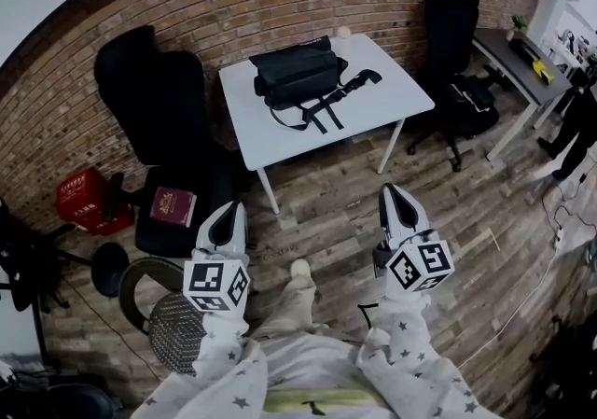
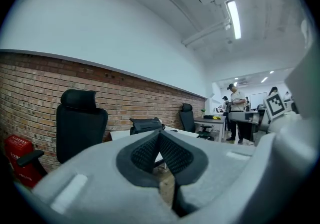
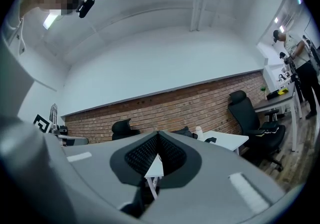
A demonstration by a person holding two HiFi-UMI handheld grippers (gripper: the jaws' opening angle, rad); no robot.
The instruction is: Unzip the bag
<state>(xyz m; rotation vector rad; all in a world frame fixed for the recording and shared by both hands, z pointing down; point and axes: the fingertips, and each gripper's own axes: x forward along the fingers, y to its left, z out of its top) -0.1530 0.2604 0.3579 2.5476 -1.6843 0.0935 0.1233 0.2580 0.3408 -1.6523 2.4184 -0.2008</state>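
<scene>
A black bag [image 1: 297, 72] with loose straps lies on a white square table [image 1: 392, 100] against the brick wall; it also shows small and far in the left gripper view as the bag [image 2: 145, 125]. My left gripper [image 1: 231, 212] and right gripper [image 1: 394, 193] are held well short of the table, above the wooden floor, both pointing roughly level toward it. Each is shut with nothing between its fingers. In the right gripper view the right gripper [image 3: 158, 134] has its tips meeting, with the table's edge [image 3: 227, 139] beyond.
A black office chair [image 1: 154, 100] with a dark red book [image 1: 173, 205] on its seat stands left of the table, another black chair [image 1: 454, 44] to its right. A red crate [image 1: 82, 198] sits at the left wall. A desk [image 1: 513, 58] and a standing person [image 1: 574, 128] are at far right.
</scene>
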